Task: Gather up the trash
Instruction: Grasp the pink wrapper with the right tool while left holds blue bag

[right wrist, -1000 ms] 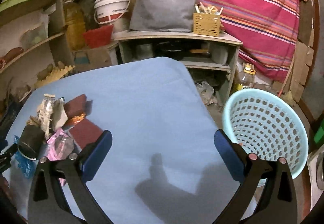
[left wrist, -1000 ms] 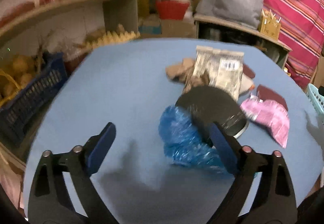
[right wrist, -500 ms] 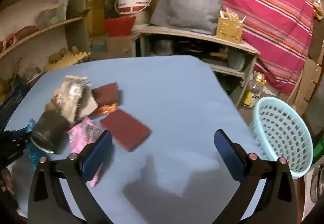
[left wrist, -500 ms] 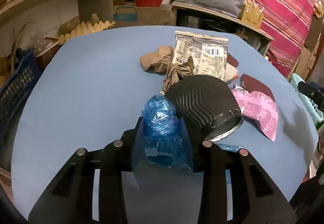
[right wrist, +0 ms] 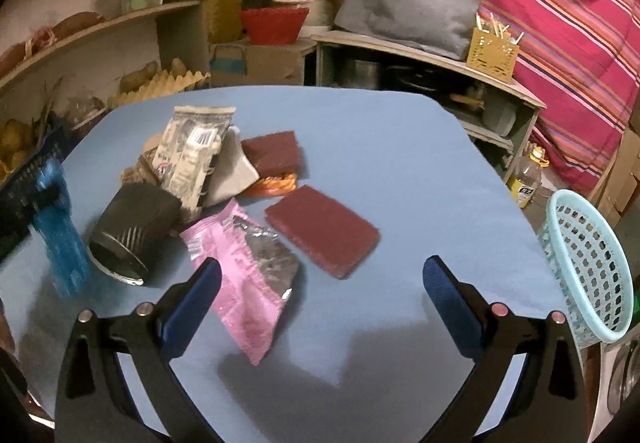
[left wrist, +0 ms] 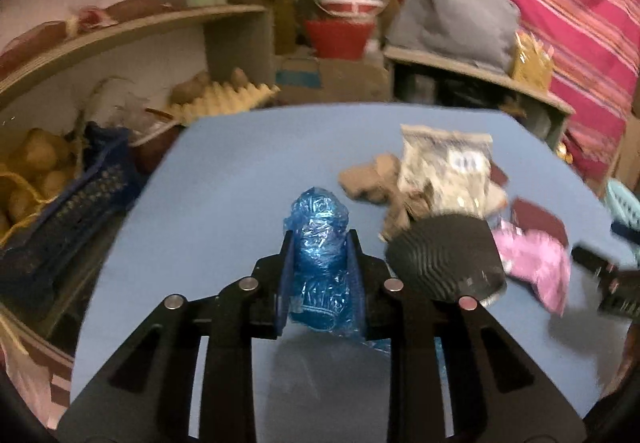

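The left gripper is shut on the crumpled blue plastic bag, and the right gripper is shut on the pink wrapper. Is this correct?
Only partly. The left gripper is indeed shut on the crumpled blue plastic bag. But the right wrist view shows the right gripper open, holding nothing; the pink wrapper lies on the table between its fingers.

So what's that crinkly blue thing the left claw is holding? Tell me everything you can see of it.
The blue plastic bag looks like thin, glossy, see-through film crumpled into an upright wad. The left gripper is shut on its middle, a blue pad pressing each side, so the top bulges above the fingers while loose folds hang below. In the right wrist view it appears lifted at the blue table's left edge, beside the tipped-over black ribbed cup, seemingly not touching it. Whether anything is inside cannot be told.
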